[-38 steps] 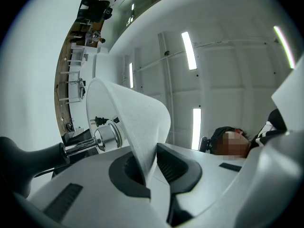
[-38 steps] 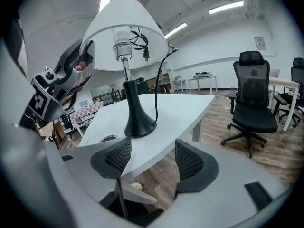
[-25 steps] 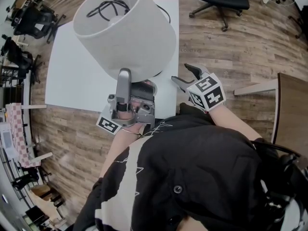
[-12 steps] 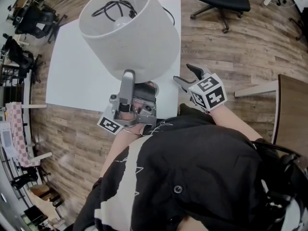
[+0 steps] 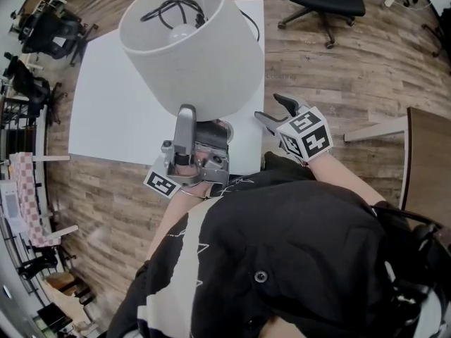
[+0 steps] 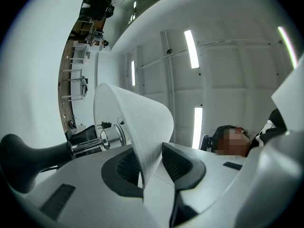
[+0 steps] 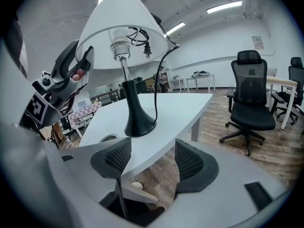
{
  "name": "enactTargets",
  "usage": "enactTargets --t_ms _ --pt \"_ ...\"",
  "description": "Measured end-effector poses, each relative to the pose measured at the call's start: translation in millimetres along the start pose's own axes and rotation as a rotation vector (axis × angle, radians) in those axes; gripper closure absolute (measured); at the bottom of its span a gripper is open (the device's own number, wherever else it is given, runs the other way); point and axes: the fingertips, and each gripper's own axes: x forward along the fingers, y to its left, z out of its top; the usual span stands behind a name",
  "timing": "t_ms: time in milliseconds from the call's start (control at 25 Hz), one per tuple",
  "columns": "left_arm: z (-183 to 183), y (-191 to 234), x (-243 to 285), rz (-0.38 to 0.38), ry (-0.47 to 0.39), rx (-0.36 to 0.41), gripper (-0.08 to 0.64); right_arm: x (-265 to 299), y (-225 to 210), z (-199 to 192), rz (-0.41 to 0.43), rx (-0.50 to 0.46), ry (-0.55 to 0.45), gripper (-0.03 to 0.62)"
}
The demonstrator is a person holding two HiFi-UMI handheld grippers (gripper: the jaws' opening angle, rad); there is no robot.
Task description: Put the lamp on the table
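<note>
The lamp stands upright on the white table [image 5: 106,118], its black base [image 7: 137,122] near the table's near edge. Its white shade [image 5: 197,55] fills the upper head view, and a black cord [image 5: 169,9] with its plug is tucked inside. My left gripper [image 5: 189,113] points up at the shade's lower rim. That rim [image 6: 137,127] runs between the pads; the jaws have just been opening and a gap shows at the right pad. My right gripper [image 5: 271,110] stands open and empty beside the table's edge, to the right of the lamp.
A black office chair [image 7: 249,103] stands on the wood floor right of the table. A brown tabletop [image 5: 426,160] lies at the far right of the head view. More chairs and desks crowd the left edge [image 5: 42,30].
The lampshade has shifted a little to the right in the head view, showing more of its inside. Both grippers have kept their places.
</note>
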Motion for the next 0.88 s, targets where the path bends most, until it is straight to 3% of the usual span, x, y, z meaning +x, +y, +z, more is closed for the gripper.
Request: enactTargets --t_ms 880 --pt "3 -1 -17 0.090 0.025 0.069 0.415 -6 9 -13 -0.009 0.033 0.012 0.295"
